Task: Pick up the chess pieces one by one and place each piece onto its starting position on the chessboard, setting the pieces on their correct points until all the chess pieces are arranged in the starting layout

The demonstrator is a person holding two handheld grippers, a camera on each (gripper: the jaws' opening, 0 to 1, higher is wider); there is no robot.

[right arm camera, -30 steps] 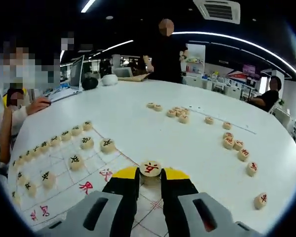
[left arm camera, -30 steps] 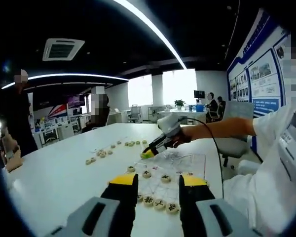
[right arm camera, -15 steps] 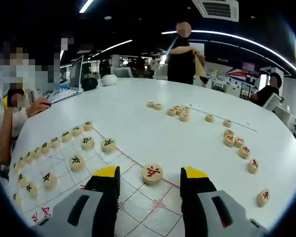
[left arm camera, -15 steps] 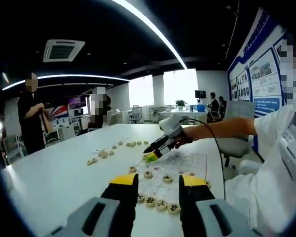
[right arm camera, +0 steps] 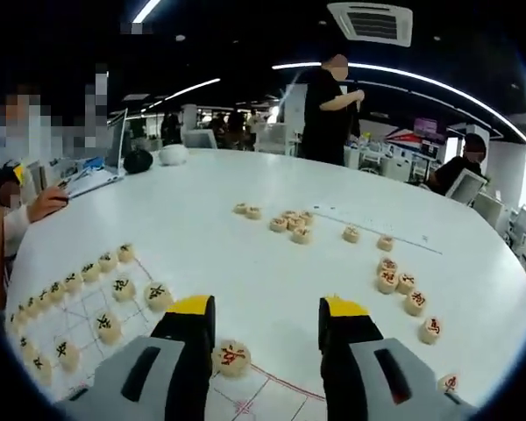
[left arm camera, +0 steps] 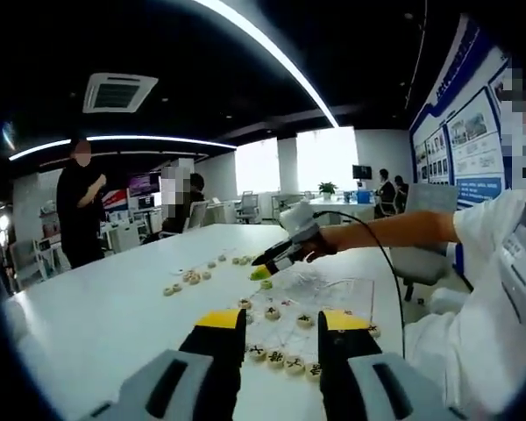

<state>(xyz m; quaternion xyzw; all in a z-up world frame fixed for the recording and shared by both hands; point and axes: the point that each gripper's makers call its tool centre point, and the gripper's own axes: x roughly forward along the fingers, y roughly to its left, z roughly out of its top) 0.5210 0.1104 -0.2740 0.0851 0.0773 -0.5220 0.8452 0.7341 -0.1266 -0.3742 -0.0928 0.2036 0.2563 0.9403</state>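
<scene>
chessboard [right arm camera: 96, 303] sits low-left in the right gripper view on the white table [right arm camera: 245, 254], red grid lines running under the jaws. black pieces [right arm camera: 105, 263] are lined along its far-left edge with a few more stepped inward. red piece [right arm camera: 233, 358] lies flat on a board line just inside the right gripper [right arm camera: 267, 309], close to its left jaw, untouched. right gripper is wide apart and holds nothing

loose red pieces are what's left: one cluster [right arm camera: 289, 224] straight ahead past the board, mid-table, and a second run [right arm camera: 403, 282] ahead and to the right, curving toward the table edge. from the right gripper both lie forward, off the board side; the right-hand run looks nearer, so i'd judge that the next reach. pieces are round discs, no long axis, any approach angle works

left gripper [left arm camera: 280, 320] hangs back over the black end of the board, jaws parted, empty, well behind the other gripper, which shows there reaching over the board [left arm camera: 267, 263]; loose pieces [left arm camera: 188, 279] lie beyond it to the left
</scene>
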